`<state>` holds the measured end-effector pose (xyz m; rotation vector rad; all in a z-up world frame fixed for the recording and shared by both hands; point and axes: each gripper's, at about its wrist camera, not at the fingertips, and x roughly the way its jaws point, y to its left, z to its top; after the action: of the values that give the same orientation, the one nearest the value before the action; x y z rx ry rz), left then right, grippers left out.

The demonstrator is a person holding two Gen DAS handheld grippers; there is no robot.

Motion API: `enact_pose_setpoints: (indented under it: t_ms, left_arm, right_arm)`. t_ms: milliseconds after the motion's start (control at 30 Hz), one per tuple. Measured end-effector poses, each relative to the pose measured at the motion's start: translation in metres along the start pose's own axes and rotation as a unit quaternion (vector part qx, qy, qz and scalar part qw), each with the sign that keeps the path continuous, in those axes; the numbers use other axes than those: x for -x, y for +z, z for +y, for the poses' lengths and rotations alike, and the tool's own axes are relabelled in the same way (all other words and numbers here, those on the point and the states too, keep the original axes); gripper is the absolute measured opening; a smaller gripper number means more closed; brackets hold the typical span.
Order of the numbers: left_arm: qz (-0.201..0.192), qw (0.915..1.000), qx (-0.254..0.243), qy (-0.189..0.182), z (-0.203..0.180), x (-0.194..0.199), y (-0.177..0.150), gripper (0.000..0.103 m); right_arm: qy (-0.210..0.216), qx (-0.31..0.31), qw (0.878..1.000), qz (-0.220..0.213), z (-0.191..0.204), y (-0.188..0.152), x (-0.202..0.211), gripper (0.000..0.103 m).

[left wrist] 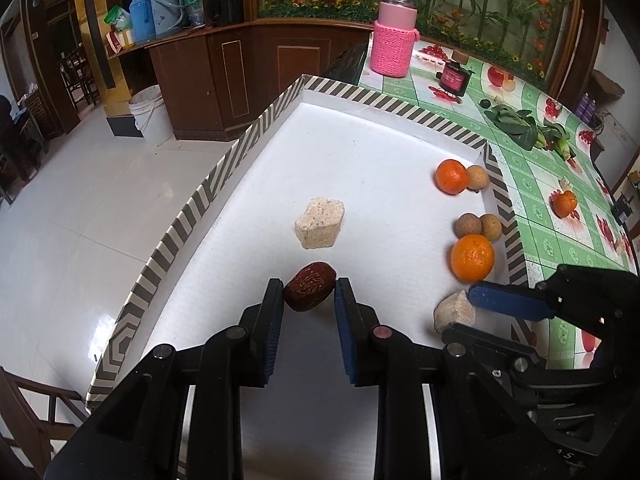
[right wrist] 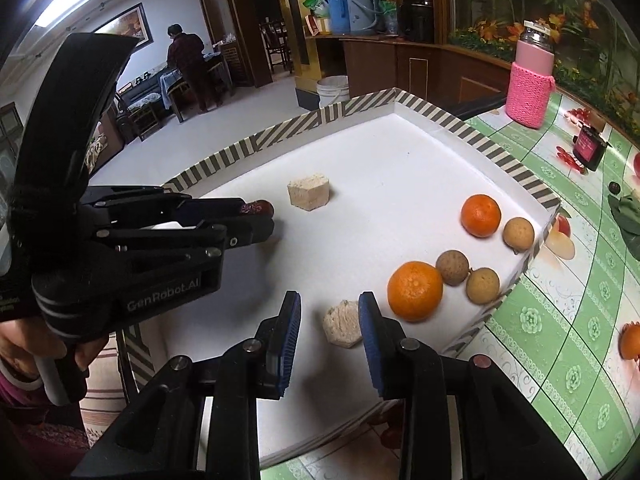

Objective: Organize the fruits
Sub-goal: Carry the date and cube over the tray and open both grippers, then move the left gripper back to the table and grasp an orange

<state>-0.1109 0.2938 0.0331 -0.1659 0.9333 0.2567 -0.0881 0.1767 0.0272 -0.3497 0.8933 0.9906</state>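
1. The white tray [left wrist: 360,168] with its striped rim sits on the green tablecloth [left wrist: 560,200].
2. Left gripper [left wrist: 309,294] is clamped on the red date [left wrist: 309,286], low over the tray floor.
3. Right gripper [right wrist: 329,320] straddles a puffed rice block [right wrist: 342,322], left pad clear, jaws not clenched.
4. Two oranges [right wrist: 415,291] and three longans [right wrist: 452,267] line the tray's right wall.
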Motion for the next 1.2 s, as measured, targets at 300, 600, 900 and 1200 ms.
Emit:
enact_pose_setpoints:
  t_ms: [300, 600, 900, 1200]
  left_arm:
    - [-0.007, 0.9999, 0.007, 0.011, -0.002, 0.004, -0.001, 0.057]
    - [-0.049, 0.9987, -0.003, 0.014, -0.021, 0.022, 0.003, 0.072]
    - [-0.086, 0.9957, -0.032, -0.014, -0.064, 0.034, 0.009, 0.072]
    - [-0.078, 0.9899, -0.076, -0.090, -0.134, 0.035, 0.019, 0.072]
  right_arm:
    - [0.014, -0.031, 0.999, -0.038, -0.012, -0.007, 0.027, 0.061]
    - [-0.011, -0.082, 0.994, -0.076, -0.041, -0.021, 0.061, 0.077]
    - [-0.039, -0.105, 0.988, -0.108, -0.075, -0.048, 0.098, 0.077]
    - [-0.122, -0.136, 0.978, -0.097, -0.135, -0.094, 0.147, 0.087]
